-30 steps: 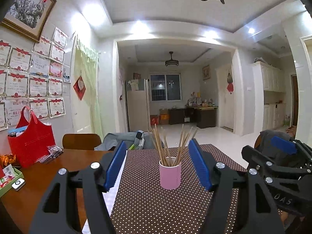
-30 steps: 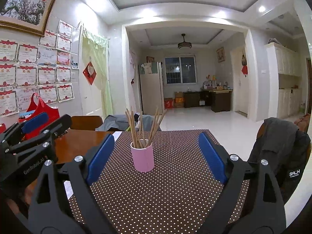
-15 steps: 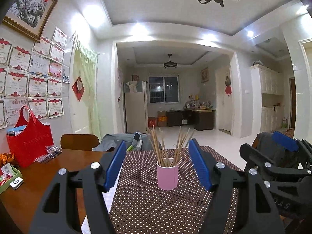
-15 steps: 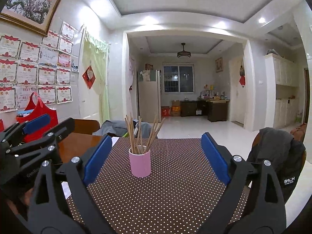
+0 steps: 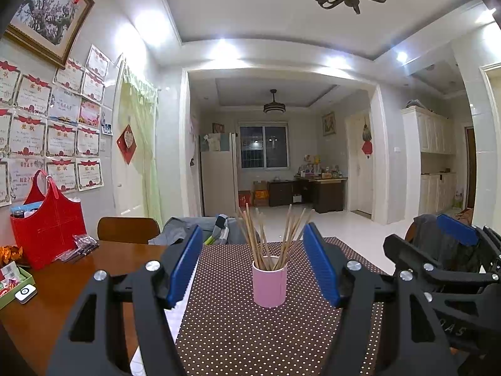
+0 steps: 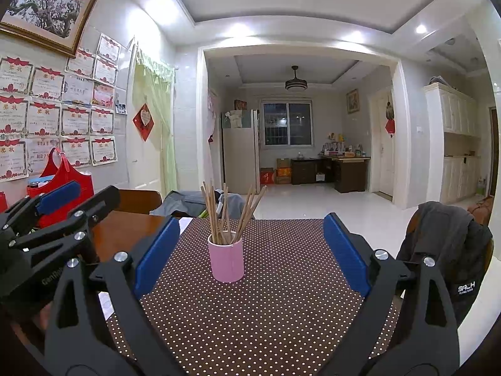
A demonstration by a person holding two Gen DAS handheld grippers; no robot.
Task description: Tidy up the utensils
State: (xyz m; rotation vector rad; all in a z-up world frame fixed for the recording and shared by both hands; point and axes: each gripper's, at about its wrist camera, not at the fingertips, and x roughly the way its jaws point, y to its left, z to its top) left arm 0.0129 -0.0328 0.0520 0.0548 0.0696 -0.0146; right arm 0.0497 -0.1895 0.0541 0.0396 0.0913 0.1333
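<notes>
In the left wrist view, the left gripper [image 5: 252, 268] has its fingers spread wide and holds nothing; one pink cup [image 5: 269, 285] stands upright at the lower centre of the frame on the dotted cloth [image 5: 235, 329] covering the surface, framed between the fingers but apart from them. It holds a fanned bundle of chopsticks [image 5: 271, 238], roughly a dozen, too crossed to count exactly. At the right edge the right gripper [image 5: 454, 241] shows side-on. In the right wrist view, the right gripper [image 6: 250, 250] is likewise wide open and empty, with the cup [image 6: 226, 260] left of centre and the left gripper [image 6: 59, 200] at the left edge. The cup looks light and top-heavy, so a finger brushing the splayed sticks could tip it and scatter them; a pinch might also catch several sticks instead of one.
</notes>
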